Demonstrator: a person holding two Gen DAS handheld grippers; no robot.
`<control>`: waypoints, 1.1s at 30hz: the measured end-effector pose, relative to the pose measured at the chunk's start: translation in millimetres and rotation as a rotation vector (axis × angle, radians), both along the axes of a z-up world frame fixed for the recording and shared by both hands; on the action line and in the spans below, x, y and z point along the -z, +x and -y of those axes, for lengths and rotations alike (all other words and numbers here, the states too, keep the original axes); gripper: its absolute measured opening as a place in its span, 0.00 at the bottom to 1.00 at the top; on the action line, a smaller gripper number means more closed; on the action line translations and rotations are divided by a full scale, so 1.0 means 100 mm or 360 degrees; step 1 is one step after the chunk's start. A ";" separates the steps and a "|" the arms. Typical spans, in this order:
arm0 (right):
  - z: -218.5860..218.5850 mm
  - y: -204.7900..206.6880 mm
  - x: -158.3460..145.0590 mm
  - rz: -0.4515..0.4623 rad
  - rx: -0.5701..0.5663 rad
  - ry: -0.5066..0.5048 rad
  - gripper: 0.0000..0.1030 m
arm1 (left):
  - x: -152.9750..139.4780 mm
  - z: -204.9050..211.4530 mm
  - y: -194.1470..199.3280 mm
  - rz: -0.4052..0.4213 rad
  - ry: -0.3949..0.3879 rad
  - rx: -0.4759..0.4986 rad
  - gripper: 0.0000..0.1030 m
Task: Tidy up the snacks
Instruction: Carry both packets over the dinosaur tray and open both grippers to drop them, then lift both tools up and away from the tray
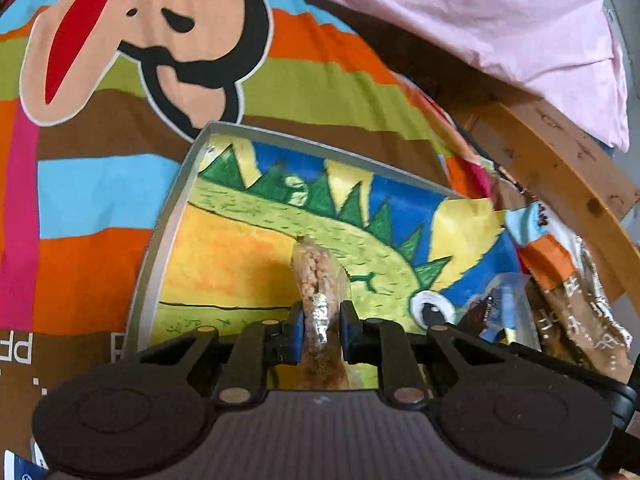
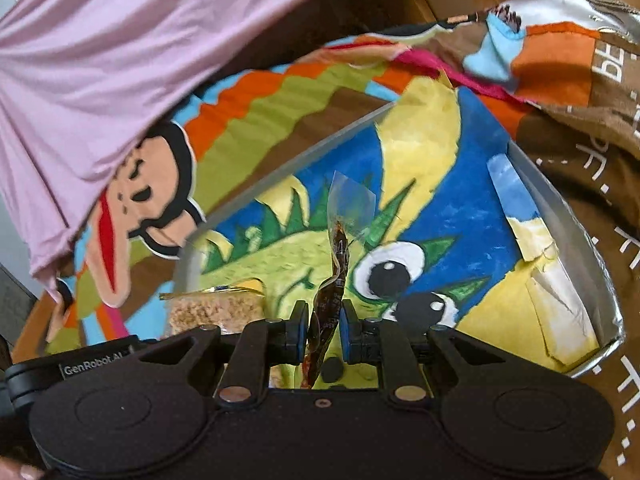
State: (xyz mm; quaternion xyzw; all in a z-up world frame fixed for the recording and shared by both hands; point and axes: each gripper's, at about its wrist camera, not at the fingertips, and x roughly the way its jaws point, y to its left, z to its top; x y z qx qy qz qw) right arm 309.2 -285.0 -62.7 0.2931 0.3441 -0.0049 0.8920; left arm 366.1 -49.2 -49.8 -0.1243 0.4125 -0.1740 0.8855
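Note:
My left gripper (image 1: 320, 330) is shut on a puffed-grain bar in clear wrap (image 1: 316, 280), which sticks out forward over the tray. The tray (image 1: 160, 248) has a grey rim and a painted green dinosaur on its floor. In the right wrist view my right gripper (image 2: 325, 330) is shut on a thin dark snack in a clear wrapper (image 2: 338, 256), held upright above the same tray (image 2: 568, 216). The grain bar (image 2: 216, 312) shows at the left of that gripper, with the left gripper's black body under it.
The tray lies on a striped cloth with a cartoon monkey (image 1: 132, 48). A person's pink shirt (image 1: 480, 12) hangs over the far side. Foil snack packets (image 1: 580, 308) lie right of the tray, beside a curved wooden chair rail (image 1: 560, 160). A crumpled packet (image 2: 560, 36) lies beyond the tray.

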 end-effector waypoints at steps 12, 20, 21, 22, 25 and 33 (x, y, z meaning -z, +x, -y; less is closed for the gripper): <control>0.00 0.02 0.06 -0.0135 0.0012 -0.0222 0.26 | 0.08 0.01 -0.01 0.0008 0.0241 -0.0047 0.33; -0.05 0.00 -0.02 -0.0257 -0.0025 -0.0363 0.64 | 0.12 0.04 -0.13 -0.0034 0.0360 -0.0113 0.74; -0.06 -0.02 -0.04 -0.0261 -0.0035 -0.0375 0.69 | 0.11 0.04 -0.16 -0.0038 0.0360 -0.0120 0.77; -0.05 -0.04 -0.06 -0.0259 -0.0043 -0.0375 0.71 | 0.09 0.02 -0.19 -0.0039 0.0350 -0.0130 0.82; -0.03 -0.13 -0.15 -0.0232 -0.0048 -0.0355 0.81 | 0.00 -0.04 -0.28 -0.0022 0.0311 -0.0175 0.86; -0.04 -0.58 -0.57 -0.0028 -0.0049 -0.0419 0.99 | -0.31 -0.21 -0.64 0.0097 0.0260 -0.0246 0.99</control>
